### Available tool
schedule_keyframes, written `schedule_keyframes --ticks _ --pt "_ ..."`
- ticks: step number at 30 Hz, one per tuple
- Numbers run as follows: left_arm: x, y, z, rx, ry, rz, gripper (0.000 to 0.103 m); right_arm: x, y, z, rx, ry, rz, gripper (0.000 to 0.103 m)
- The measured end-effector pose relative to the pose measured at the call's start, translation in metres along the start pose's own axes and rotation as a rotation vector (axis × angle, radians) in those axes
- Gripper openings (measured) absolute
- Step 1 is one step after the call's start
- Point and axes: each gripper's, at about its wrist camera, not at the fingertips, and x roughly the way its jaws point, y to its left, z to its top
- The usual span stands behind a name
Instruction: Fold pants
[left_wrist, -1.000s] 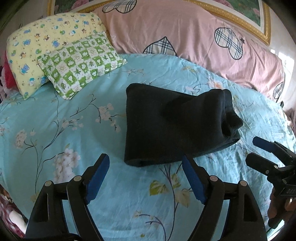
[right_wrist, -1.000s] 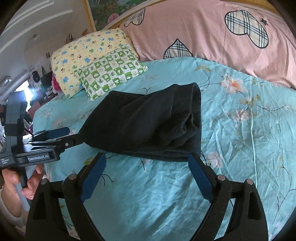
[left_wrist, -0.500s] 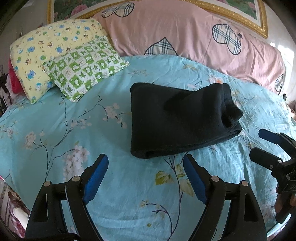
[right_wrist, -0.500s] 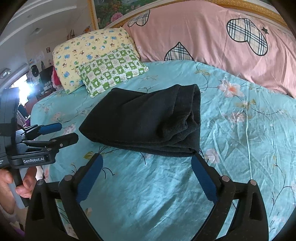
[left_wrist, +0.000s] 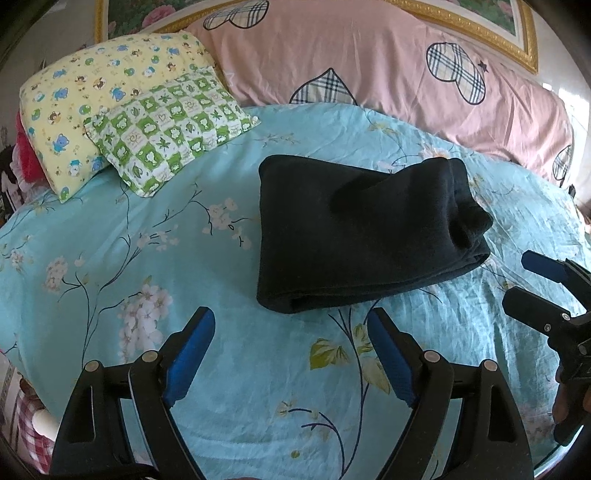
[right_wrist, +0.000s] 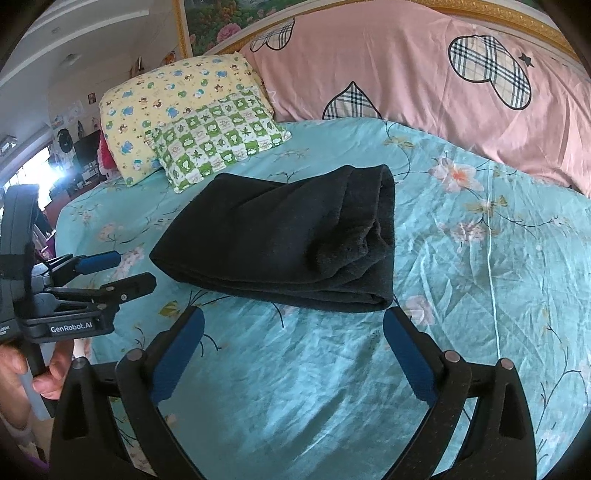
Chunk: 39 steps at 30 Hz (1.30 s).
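The black pants (left_wrist: 354, 232) lie folded into a thick rectangle on the turquoise flowered bed sheet (left_wrist: 110, 236); they also show in the right wrist view (right_wrist: 288, 243). My left gripper (left_wrist: 291, 317) is open and empty, above the sheet just short of the bundle's near edge. My right gripper (right_wrist: 291, 314) is open and empty, close to the bundle's near edge. The right gripper shows at the right edge of the left wrist view (left_wrist: 517, 277). The left gripper shows at the left of the right wrist view (right_wrist: 133, 269).
A yellow cartoon pillow (left_wrist: 92, 107) and a green checked pillow (left_wrist: 170, 125) lie at the back left. A long pink pillow with plaid hearts (left_wrist: 388, 66) runs along the headboard. The bed's edge drops off at the left (right_wrist: 62, 206).
Both grippers have drawn back from the folded pants and risen a little. The pants lie still and look smaller in both views.
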Motion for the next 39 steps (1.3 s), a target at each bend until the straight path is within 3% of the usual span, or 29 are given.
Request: schedule_keyframes --ticks 17,39 --pt "0.008 -0.004 0.002 0.015 0.0 -0.014 0.087 0.007 0.011 0.012 -0.058 -0.013 0.012 0.098" --pt "0.008 -0.004 0.009 0.015 -0.012 -0.012 0.087 0.013 0.008 0.015 -0.041 -0.02 0.022 0.098"
